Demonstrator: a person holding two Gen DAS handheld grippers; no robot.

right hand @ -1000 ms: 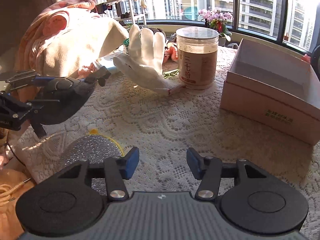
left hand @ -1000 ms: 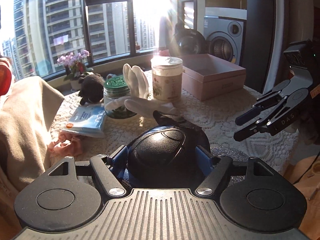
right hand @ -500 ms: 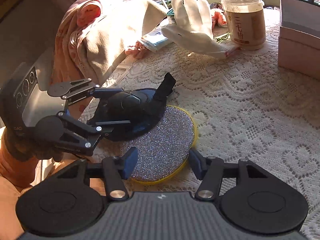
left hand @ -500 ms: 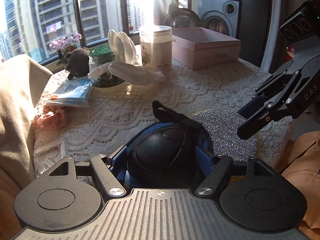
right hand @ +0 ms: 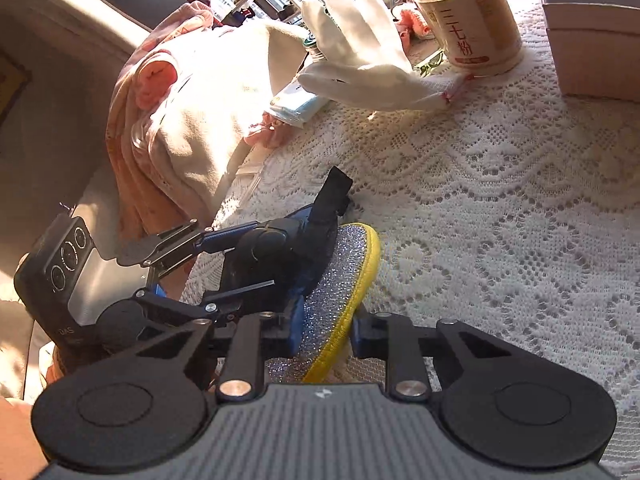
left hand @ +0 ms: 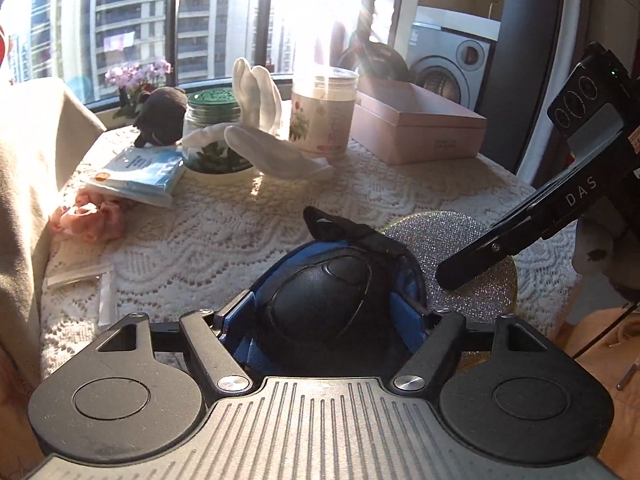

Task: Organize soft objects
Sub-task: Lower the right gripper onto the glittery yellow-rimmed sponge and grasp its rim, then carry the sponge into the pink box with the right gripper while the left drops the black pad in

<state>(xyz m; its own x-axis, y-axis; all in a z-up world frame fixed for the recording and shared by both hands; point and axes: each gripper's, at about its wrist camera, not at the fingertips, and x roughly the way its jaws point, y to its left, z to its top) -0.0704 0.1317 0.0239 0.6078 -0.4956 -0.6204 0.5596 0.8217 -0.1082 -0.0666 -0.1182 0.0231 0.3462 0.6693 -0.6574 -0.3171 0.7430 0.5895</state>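
In the left wrist view, the left gripper (left hand: pixel 328 312) sits at the bottom centre with its blue-padded jaws set wide and pinching a rounded black padded object with blue lining and a black strap (left hand: pixel 324 300). That object rests low over the white lace tablecloth (left hand: pixel 208 240), overlapping the left edge of a round silver glittery scouring pad with a yellow rim (left hand: pixel 452 248), which lies right of centre.

The right gripper (left hand: pixel 448 276) enters that view from the upper right, its black fingers slanting down onto the pad. In the right wrist view, the right gripper (right hand: pixel 324 332) is at the bottom centre. Its jaws have just been closing and now pinch the near edge of the scouring pad (right hand: pixel 340 280), whose gripped side is lifted and tilted, showing the yellow rim. The left gripper (right hand: pixel 240 264) appears at left of centre there, holding the black padded object (right hand: pixel 276 256) against the pad's far left side.

Toward the top of the left wrist view stand a white fabric glove (left hand: pixel 272 148), a clear jar with a green lid (left hand: pixel 212 116), a tall clear canister of tan powder (left hand: pixel 324 112) and an open pink cardboard box (left hand: pixel 416 124). A dark plush toy (left hand: pixel 160 116) sits upper left, with a blue-and-white packet (left hand: pixel 140 168) and a pink scrunchie (left hand: pixel 92 216) below it. Beige cloth (left hand: pixel 28 168) fills the left edge.
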